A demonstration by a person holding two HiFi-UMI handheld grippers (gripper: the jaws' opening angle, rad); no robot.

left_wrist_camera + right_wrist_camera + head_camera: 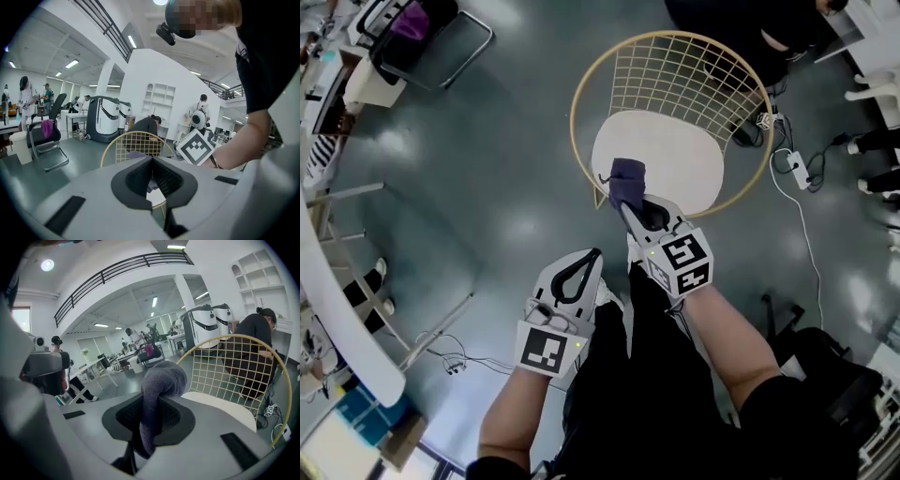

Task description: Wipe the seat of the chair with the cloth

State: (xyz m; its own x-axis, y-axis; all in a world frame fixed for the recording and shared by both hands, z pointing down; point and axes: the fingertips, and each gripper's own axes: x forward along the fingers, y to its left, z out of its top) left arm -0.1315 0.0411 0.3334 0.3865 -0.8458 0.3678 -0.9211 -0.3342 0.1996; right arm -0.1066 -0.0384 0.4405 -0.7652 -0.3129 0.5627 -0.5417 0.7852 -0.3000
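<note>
Chair [574,122]: gold wire with a white seat [675,155]. It stands on the grey floor [487,169] in front of us.
Cloth [626,180]: purple and bunched up, at the near edge of the seat. It looks to us like it touches the seat there, but we can't be sure from above.
Right tongs [149,414]: clamped on the cloth. The cloth runs down between the two dark pads [126,418] and puffs out past the tips.
Left tongs [152,158]: pressed together at the tips, with nothing between them. We hold them over the floor, near our legs [637,375] and apart from the chair.
Back [225,366]: a wire grid that stands up behind the seat.
Person [255,348]: in black, bent over just behind the chair.
</note>
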